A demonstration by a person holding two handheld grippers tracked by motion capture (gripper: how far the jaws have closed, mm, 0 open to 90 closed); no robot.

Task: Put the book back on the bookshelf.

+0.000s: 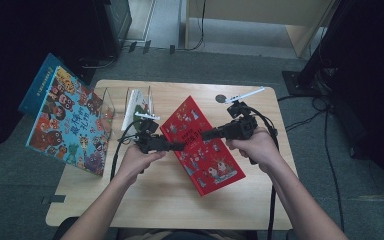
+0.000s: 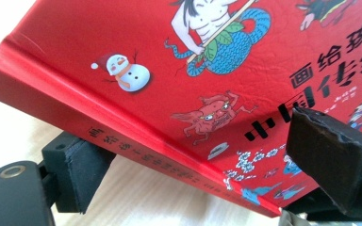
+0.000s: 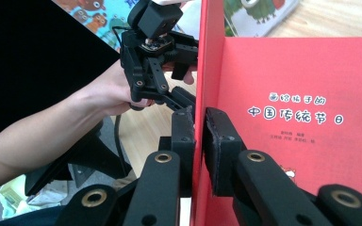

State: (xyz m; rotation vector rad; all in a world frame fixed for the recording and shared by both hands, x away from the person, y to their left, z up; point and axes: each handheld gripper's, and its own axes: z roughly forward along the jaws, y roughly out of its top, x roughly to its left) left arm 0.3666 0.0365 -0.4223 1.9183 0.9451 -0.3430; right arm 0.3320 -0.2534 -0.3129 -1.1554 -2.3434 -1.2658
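A red picture book [image 1: 205, 150] lies slantwise at the middle of the wooden table [image 1: 155, 200]. My right gripper [image 1: 205, 134] is shut on its front cover; in the right gripper view the cover [image 3: 202, 56] runs edge-on between the closed jaws of my right gripper [image 3: 199, 122], and the red title page [image 3: 301, 113] shows beside it. At the book's spine side my left gripper [image 1: 180, 146] stands open. In the left gripper view one jaw sits under the spine [image 2: 136, 141], the other over the cover [image 2: 169, 61].
A large colourful picture book [image 1: 65, 120] leans off the table's left edge. Beside it stands a clear book stand [image 1: 105, 107] with a white-covered book [image 1: 137, 105]. A small dark disc [image 1: 220, 98] lies near the far edge. Cables trail across the floor at the right.
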